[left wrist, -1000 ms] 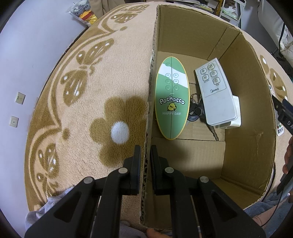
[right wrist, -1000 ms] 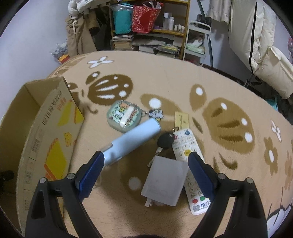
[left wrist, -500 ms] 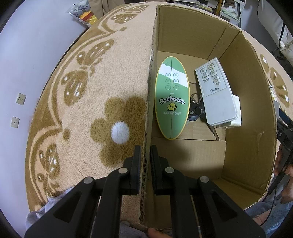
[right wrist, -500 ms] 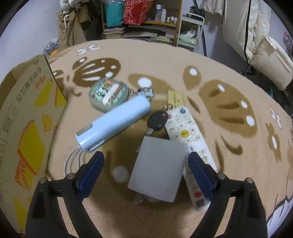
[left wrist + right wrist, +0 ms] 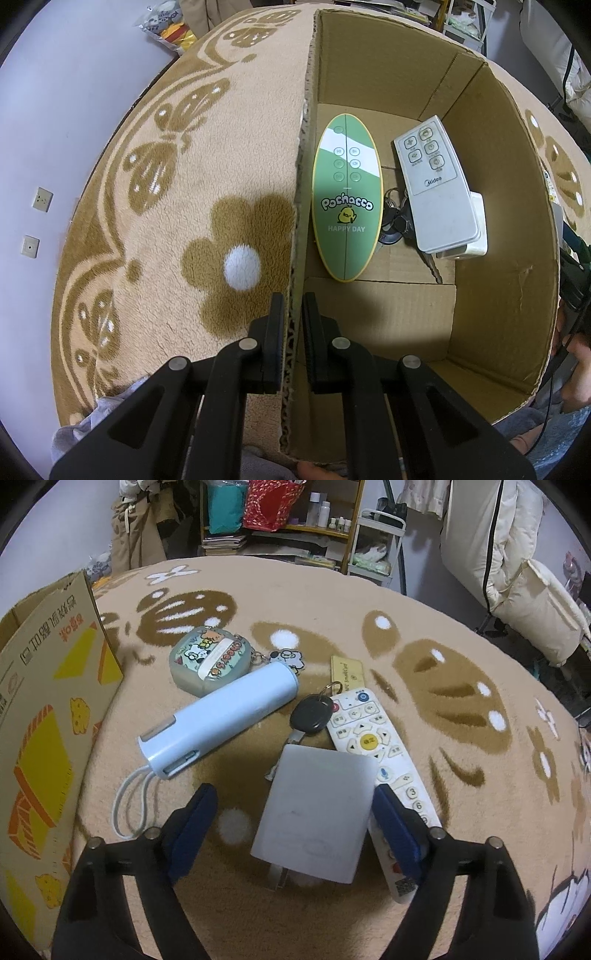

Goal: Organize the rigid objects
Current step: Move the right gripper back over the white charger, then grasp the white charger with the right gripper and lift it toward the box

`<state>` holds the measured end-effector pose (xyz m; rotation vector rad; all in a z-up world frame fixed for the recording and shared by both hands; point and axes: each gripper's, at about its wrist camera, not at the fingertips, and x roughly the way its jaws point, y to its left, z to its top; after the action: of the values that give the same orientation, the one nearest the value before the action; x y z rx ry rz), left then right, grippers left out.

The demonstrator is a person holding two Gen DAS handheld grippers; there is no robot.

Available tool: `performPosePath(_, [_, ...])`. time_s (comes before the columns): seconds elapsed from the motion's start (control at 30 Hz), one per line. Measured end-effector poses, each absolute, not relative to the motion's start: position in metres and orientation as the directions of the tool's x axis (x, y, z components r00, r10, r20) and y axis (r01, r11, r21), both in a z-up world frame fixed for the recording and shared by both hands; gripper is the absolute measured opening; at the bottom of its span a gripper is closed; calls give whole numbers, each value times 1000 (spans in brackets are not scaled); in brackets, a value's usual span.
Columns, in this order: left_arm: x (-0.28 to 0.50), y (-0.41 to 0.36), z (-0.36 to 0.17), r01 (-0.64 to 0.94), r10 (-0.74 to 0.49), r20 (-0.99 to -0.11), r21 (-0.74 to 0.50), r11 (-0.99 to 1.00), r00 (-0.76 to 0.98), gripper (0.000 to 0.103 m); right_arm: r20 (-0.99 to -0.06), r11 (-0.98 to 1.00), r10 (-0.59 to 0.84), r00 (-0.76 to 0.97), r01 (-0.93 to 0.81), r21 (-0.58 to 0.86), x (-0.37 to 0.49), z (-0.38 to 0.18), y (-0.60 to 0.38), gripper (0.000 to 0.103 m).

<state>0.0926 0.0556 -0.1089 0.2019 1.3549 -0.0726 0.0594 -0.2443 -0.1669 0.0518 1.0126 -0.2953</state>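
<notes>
The white square plug-in charger block (image 5: pixel 314 812) lies flat on the tan-and-brown patterned rug (image 5: pixel 461 657), its metal prongs pointing toward the camera. The right tongs (image 5: pixel 293 829) stand spread wide around it, one blue pad to each side; the right pad sits just beside the block's edge, the left pad well clear, and neither pad visibly touches it. Touching the block's right side lies a long white television remote with a yellow centre button (image 5: pixel 373 746); the block overlaps its edge. Just beyond the block rests a black car key on a ring (image 5: pixel 310 714), with a pale yellow rectangular tag (image 5: pixel 347 670) past it. Left of the block lies a pale blue cylindrical device with a white wrist loop (image 5: pixel 218 720), set at a slant. Beyond that is a grey-green rounded pouch with cartoon print (image 5: pixel 208 661), a small charm attached.

Further left of the block stands the open brown cardboard box (image 5: pixel 498 240). The left tongs (image 5: pixel 293 332) are drawn narrow onto the box's near left wall, one black finger inside and one outside, gripping the cardboard edge. On the box floor lie a green oval remote printed "Pochacco" (image 5: pixel 346 199), close to that gripped wall, a white rectangular "Midea" remote (image 5: pixel 439 188) resting on top of a white block (image 5: pixel 476 236), and a dark bunch of keys (image 5: pixel 393 218) between the two remotes. A shelf unit with books and bottles (image 5: pixel 295 524) stands past the rug.
</notes>
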Motion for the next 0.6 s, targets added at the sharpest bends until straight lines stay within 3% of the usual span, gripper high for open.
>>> performPosePath(0.2, [92, 55, -109, 169, 66, -974, 104, 980, 216, 9, -832, 953, -244, 498, 281, -111, 59, -167, -243, 86])
performPosePath(0.43, [93, 55, -109, 169, 67, -974, 104, 980, 215, 9, -810, 941, -289, 510, 307, -142, 54, -167, -244, 71])
performPosePath(0.6, [93, 55, -109, 170, 69, -974, 107, 980, 216, 9, -797, 934, -315, 515, 317, -164, 52, -168, -242, 65])
